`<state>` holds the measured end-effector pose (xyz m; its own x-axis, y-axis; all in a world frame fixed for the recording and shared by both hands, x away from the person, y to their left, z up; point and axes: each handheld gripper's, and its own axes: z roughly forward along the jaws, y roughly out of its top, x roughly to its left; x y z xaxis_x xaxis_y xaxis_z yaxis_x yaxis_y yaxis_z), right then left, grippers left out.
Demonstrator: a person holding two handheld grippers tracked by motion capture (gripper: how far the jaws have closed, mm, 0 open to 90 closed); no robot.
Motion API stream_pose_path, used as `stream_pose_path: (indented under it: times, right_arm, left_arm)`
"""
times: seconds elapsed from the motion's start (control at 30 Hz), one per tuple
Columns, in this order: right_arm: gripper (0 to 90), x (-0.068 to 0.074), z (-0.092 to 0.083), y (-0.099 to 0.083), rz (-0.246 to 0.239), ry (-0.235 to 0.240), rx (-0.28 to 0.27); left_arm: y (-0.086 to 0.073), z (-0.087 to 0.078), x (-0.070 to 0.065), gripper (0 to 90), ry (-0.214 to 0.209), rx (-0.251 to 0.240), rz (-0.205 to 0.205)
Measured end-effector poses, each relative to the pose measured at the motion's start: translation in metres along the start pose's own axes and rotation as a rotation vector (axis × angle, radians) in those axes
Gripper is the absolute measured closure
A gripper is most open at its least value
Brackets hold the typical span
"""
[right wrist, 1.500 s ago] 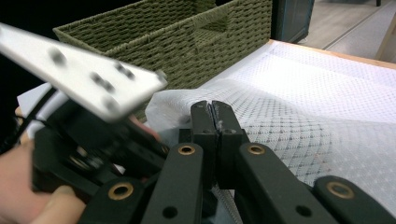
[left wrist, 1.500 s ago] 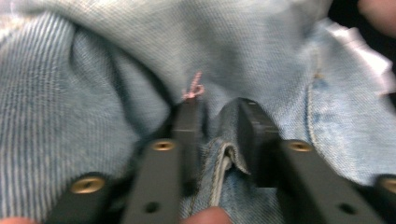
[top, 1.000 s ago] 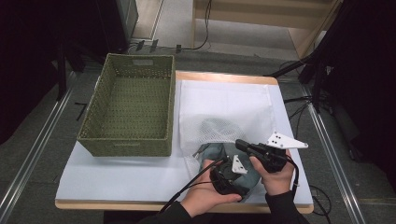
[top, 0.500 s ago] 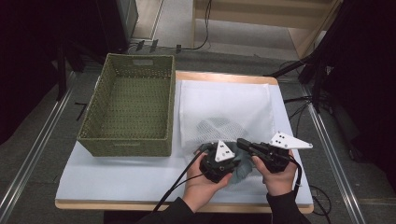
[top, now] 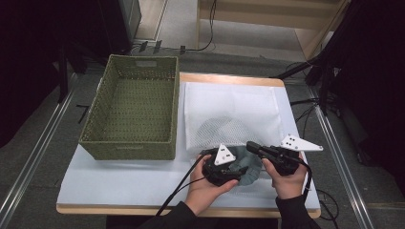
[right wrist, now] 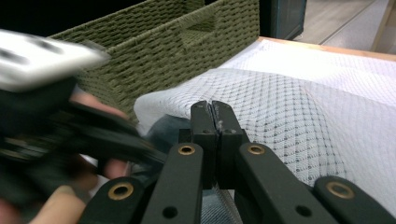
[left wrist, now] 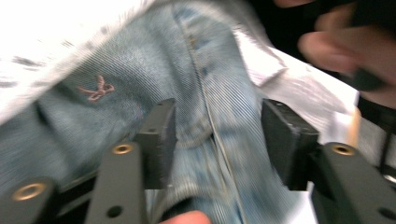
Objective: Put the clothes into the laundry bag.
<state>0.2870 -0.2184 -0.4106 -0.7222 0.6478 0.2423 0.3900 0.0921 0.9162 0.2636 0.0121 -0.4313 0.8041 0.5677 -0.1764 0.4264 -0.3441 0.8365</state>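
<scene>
A: What surrounds the denim garment [top: 248,168]?
B: One mesh bag [top: 229,126] partly covering it; one woven basket [top: 133,112] left on the tabletop [top: 119,179].

A: The tongs?
B: Left tongs [left wrist: 215,135] just opening, straddling denim; right tongs [right wrist: 213,122] pressed together, pinching mesh.

crumpled blue denim garment [left wrist: 140,93], inside white mesh bag [top: 229,112]

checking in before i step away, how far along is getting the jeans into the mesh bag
Partly done. The faded blue denim garment already sits partway inside the white mesh laundry bag, its near end still out. In hand: the right gripper is shut at the bag's edge; the left gripper, jaws just opening, straddles the denim. Left: pushing in the rest. The green woven basket is empty.
</scene>
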Motion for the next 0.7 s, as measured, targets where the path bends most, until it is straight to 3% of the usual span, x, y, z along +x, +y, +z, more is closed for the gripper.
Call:
stream_pose_path:
  times: [0.1,0.2,0.27,0.33,0.37,0.43,0.53,0.63,0.7]
  right_arm:
    - [90.0,-0.001,0.002,-0.001,0.001,-0.001,0.005]
    - [90.0,0.000,0.002,-0.001,-0.002,-0.005,0.009]
    - [90.0,0.002,0.003,0.000,-0.002,-0.008,0.012]
    - [90.0,0.003,0.005,0.000,-0.005,-0.006,0.014]
    - [90.0,0.005,0.008,0.000,-0.006,-0.003,0.018]
    - [90.0,0.006,0.009,-0.001,-0.007,0.003,0.020]
    - [90.0,0.010,0.014,-0.002,-0.022,0.012,0.033]
    - [90.0,0.012,0.015,-0.002,-0.021,0.019,0.034]
    - [90.0,0.013,0.015,-0.002,-0.026,0.029,0.028]
  left_arm:
    - [-0.006,-0.026,0.006,38.9,0.047,0.005,0.005]
    - [-0.022,-0.043,0.017,33.5,0.140,0.006,-0.046]
    - [-0.030,-0.044,0.021,29.4,0.163,0.026,-0.089]
    - [-0.037,-0.037,0.021,29.2,0.177,0.079,-0.114]
    - [-0.038,-0.029,0.020,24.9,0.175,0.141,-0.108]
    - [-0.038,-0.019,0.018,25.2,0.184,0.191,-0.092]
    - [-0.033,-0.009,0.018,36.3,0.204,0.192,-0.088]
    - [-0.021,0.000,0.016,59.0,0.207,0.163,-0.077]
    - [-0.011,0.005,0.014,69.3,0.204,0.137,-0.051]
